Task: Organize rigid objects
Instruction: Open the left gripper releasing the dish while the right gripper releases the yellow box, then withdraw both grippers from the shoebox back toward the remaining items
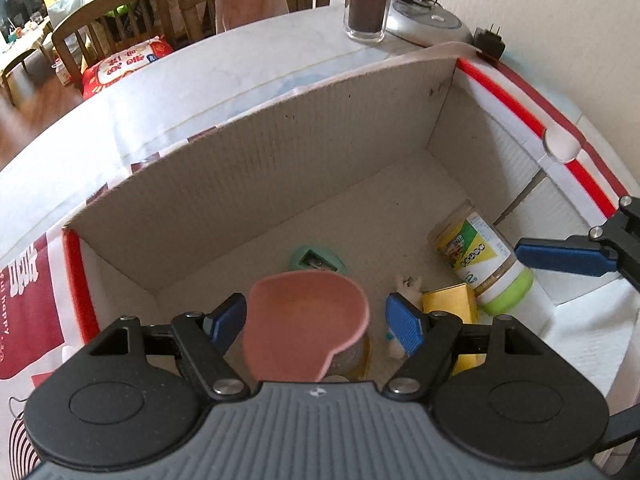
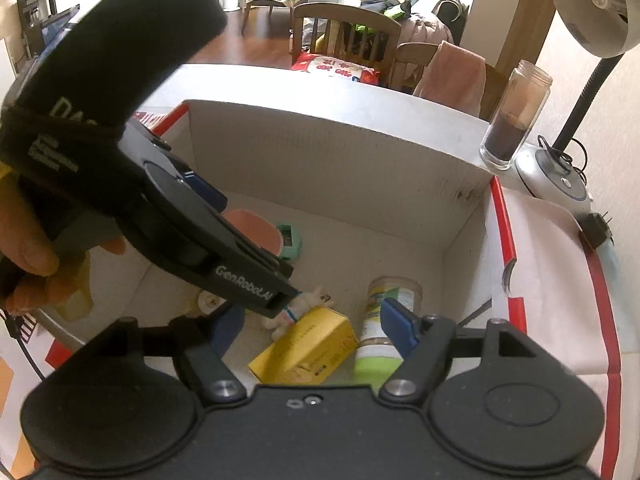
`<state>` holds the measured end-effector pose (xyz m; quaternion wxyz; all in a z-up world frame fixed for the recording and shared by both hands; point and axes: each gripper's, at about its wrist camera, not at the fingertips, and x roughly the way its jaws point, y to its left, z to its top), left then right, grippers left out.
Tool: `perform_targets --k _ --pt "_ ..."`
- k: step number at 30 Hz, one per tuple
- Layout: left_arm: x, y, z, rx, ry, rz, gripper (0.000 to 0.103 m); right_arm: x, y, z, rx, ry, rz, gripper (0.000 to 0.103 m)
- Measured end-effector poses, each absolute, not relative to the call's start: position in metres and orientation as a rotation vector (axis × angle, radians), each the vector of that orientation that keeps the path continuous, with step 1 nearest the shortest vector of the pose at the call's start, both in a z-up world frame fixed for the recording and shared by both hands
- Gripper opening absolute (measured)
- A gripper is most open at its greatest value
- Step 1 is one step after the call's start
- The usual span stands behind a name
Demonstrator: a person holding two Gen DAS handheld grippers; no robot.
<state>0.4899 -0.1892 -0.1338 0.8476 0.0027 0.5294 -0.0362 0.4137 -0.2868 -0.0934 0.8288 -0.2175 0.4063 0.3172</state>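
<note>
Nearest the left wrist camera, the left gripper (image 1: 314, 322) hangs over an open cardboard box (image 1: 256, 168), its two blue fingers (image 1: 404, 326) spread apart. Between them sits a pink cup (image 1: 306, 320); a gap shows on each side of it, so the pads do not press on it and it is not held. Whether the cup rests on something below cannot be told. Just past the cup, toward 12 o'clock, a small green sharpener (image 1: 318, 260) lies on the box floor. At 3 o'clock from the cup a yellow carton (image 1: 452, 300) lies with a small white toy (image 1: 408, 286) just beside it. Farther toward 2 o'clock a jar with a green lid (image 1: 480, 260) lies on its side, touching the carton. One blue finger of the right gripper (image 1: 564, 256) reaches in from the 3 o'clock edge. Beyond the box a tall glass (image 1: 368, 0) stands on the table (image 1: 200, 80).

Closest to the right wrist camera, the right gripper (image 2: 316, 328) is likewise spread wide with nothing gripped; the yellow carton (image 2: 308, 344) lies on the box floor below, in the gap between its fingers. The jar (image 2: 384, 320) lies at 3 o'clock of the carton, partly behind the right-side finger (image 2: 400, 328). The white toy (image 2: 308, 304) is at 12 o'clock of the carton, touching it. At 10 o'clock the left gripper (image 2: 216, 240) slants down into the box (image 2: 320, 136), held by a hand (image 2: 28, 240) at the 9 o'clock edge. The pink cup (image 2: 256, 228) and green sharpener (image 2: 290, 242) show just beyond it. A desk lamp (image 2: 560, 176) stands at 2 o'clock, beside the glass (image 2: 512, 120).
</note>
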Motion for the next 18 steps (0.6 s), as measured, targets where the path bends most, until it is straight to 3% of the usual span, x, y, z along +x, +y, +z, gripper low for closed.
perform_targets --k 18 --pt "0.431 -0.163 -0.078 -0.057 0.934 -0.143 0.077 0.391 -0.287 -0.061 -0.384 0.824 0.647 0.084"
